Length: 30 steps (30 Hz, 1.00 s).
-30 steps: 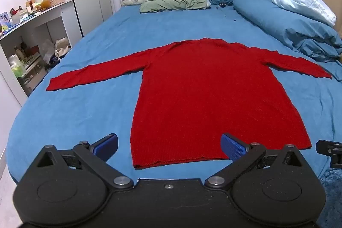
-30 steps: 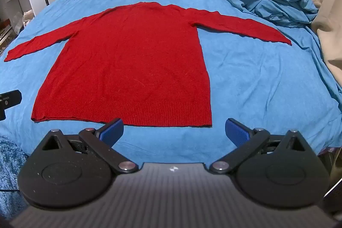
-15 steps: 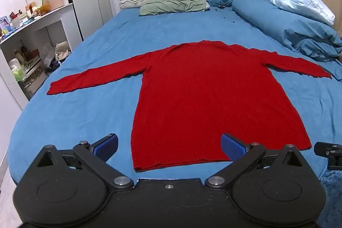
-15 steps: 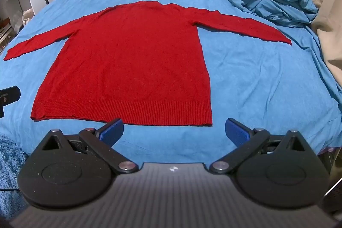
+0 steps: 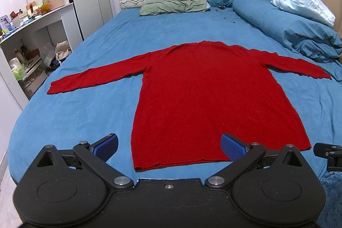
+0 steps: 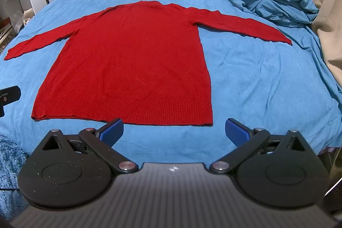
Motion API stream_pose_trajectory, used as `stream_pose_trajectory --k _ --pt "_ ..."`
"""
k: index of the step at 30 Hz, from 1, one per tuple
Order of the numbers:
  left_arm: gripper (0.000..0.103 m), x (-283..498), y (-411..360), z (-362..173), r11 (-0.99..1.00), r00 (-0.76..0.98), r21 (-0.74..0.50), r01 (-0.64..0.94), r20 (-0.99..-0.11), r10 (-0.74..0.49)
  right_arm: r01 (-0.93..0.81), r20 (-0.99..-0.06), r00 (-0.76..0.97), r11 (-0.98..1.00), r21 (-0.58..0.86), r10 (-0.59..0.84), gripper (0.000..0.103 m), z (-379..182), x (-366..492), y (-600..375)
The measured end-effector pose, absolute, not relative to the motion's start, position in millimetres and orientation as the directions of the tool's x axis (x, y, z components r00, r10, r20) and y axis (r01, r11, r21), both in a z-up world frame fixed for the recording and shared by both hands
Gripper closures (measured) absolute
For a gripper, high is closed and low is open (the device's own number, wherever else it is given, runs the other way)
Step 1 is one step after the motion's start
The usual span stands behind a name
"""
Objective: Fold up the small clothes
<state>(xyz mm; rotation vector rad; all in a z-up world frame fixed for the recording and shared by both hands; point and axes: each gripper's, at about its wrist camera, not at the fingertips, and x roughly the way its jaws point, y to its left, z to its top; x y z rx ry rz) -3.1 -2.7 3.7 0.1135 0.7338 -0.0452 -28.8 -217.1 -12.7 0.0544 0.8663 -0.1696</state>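
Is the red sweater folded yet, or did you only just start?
Only starting. The red sweater lies flat on the bed, sleeves spread: that part looks done. The left gripper and right gripper hang open near its hem, holding nothing. Every fold is left.

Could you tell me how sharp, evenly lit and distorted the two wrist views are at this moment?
Left wrist view: sharp, soft even room light, no glare; fisheye bends the bed edges and darkens the corners; red sweater crisp. Right wrist view: equally sharp; sweater hem ribbing readable; the open right gripper casts only faint shadow; the frame corners are vignetted.
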Motion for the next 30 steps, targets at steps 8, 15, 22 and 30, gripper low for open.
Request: stream_pose_trajectory --k 8,15,22,30 --pt "0.000 -5.2 -2.2 4.3 0.993 0.744 0.084 0.078 -0.668 -0.002 0.170 -0.762 0.636 0.985 -0.020 -0.125 0.000 -11.9 -29.1 -217.4" --pt "0.000 -5.3 -2.2 4.8 0.994 0.744 0.082 0.077 -0.668 -0.003 0.169 -0.762 0.635 0.985 -0.020 -0.125 0.000 -11.7 -28.9 -217.4" --pt "0.000 -5.6 -2.1 4.5 0.994 0.745 0.081 0.074 -0.667 -0.001 0.169 -0.762 0.636 0.985 -0.020 -0.124 0.000 -11.5 -28.7 -217.1" --pt "0.000 -5.4 -1.7 4.7 0.994 0.745 0.082 0.072 -0.667 0.001 0.169 -0.762 0.636 0.985 -0.021 -0.125 0.000 -11.6 -28.3 -216.7"
